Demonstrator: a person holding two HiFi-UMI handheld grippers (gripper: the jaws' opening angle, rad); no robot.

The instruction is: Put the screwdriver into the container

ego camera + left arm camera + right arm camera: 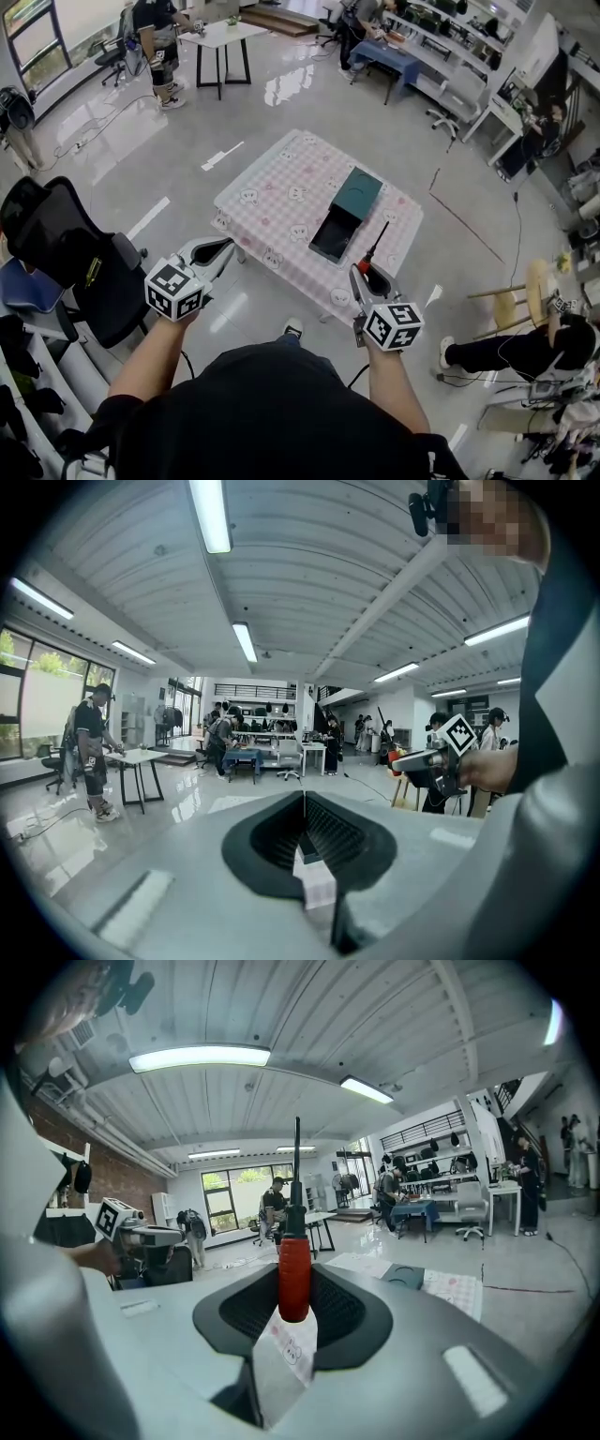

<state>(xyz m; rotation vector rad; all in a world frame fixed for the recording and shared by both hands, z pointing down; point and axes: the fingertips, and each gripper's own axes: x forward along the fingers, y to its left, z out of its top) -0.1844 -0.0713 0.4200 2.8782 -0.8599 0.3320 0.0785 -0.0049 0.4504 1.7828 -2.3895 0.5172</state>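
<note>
Red-handled screwdriver [293, 1274] tight in right tool [292, 1321]

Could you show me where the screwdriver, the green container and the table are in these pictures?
screwdriver [293, 1274], right gripper view, on its red handle.
container [357, 193], head view, on its green top surface.
table [272, 183], head view, on a bare patch of its pink checked cloth.

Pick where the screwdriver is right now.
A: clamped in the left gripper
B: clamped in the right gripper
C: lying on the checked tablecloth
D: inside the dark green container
B: the right gripper is shut on the red handle of the screwdriver, shaft pointing away.
</note>
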